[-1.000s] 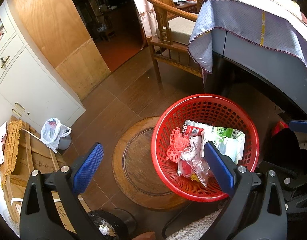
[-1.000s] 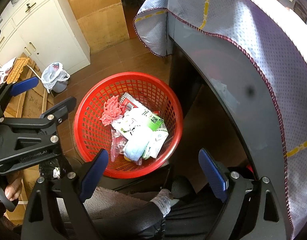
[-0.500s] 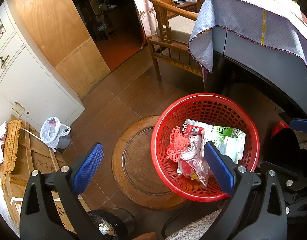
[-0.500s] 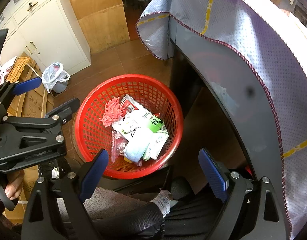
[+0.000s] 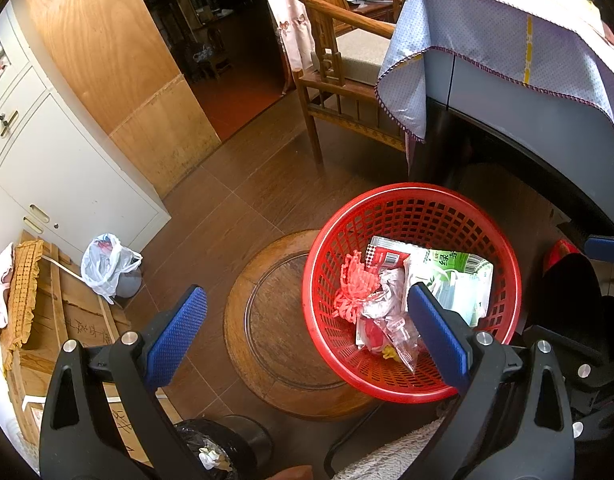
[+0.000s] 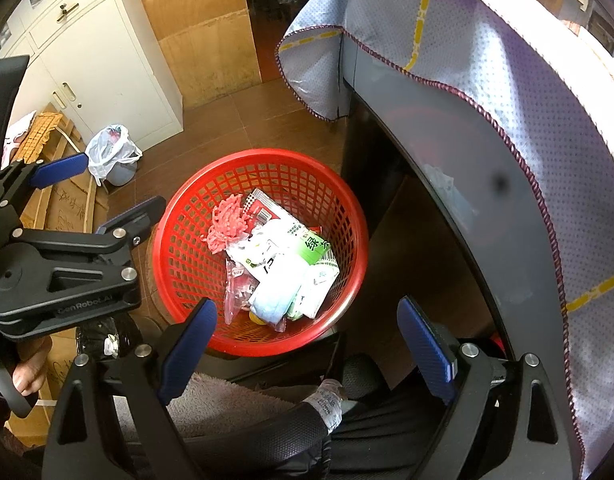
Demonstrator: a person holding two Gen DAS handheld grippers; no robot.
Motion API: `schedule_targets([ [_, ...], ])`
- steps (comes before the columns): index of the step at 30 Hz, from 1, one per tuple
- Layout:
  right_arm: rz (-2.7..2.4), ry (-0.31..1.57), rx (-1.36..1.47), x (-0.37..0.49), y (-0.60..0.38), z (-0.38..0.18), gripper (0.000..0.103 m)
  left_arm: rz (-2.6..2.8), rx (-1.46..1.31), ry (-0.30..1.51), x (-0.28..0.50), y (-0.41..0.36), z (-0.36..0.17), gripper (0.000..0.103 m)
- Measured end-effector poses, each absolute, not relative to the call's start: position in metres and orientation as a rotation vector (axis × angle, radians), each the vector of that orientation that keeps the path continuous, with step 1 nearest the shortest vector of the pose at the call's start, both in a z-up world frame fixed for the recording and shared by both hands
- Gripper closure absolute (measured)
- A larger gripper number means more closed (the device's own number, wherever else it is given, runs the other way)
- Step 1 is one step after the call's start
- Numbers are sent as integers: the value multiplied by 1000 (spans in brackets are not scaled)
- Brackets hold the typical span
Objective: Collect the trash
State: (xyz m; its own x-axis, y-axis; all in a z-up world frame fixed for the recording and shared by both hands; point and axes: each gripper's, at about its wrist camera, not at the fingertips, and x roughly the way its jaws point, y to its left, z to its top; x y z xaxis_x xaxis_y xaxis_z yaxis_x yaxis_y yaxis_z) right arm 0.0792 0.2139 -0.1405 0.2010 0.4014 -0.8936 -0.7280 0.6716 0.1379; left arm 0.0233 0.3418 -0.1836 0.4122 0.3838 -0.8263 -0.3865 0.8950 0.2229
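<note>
So the round red plastic mesh basket (image 6: 263,248) is sitting on the brown tile floor (image 5: 235,204), partly on a round wooden board (image 5: 275,320) and right beside the dark counter with the blue dotted cloth (image 6: 487,80) draped over it. Inside is a pile of light stuff: a green-and-white tea packet (image 6: 307,246), a crinkly clear plastic bag (image 5: 395,332), a bunched-up pink net thing (image 5: 357,288) and a pale blue mask-looking piece (image 6: 273,304). None of it looks heavy or breakable, but the film bags will be slippery and floppy, so I'd pinch a bunched fold or a packet edge rather than a flat face. If the whole basket is what gets moved, the stiff rim on the near side is the obvious place to grab. Left gripper (image 5: 303,320) hangs above the floor with its blue pads spread wide, nothing in it, one pad over the basket's near side. Right gripper (image 6: 307,336) is likewise wide apart and empty, tilted down over the basket's near rim, above a grey towel (image 6: 223,404).
</note>
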Motion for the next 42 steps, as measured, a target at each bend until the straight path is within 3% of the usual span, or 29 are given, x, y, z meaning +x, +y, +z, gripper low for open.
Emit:
schedule_targets([
  [42, 809, 1111, -349, 78, 214, -139, 13, 455, -29, 1061, 27, 344, -187, 7],
])
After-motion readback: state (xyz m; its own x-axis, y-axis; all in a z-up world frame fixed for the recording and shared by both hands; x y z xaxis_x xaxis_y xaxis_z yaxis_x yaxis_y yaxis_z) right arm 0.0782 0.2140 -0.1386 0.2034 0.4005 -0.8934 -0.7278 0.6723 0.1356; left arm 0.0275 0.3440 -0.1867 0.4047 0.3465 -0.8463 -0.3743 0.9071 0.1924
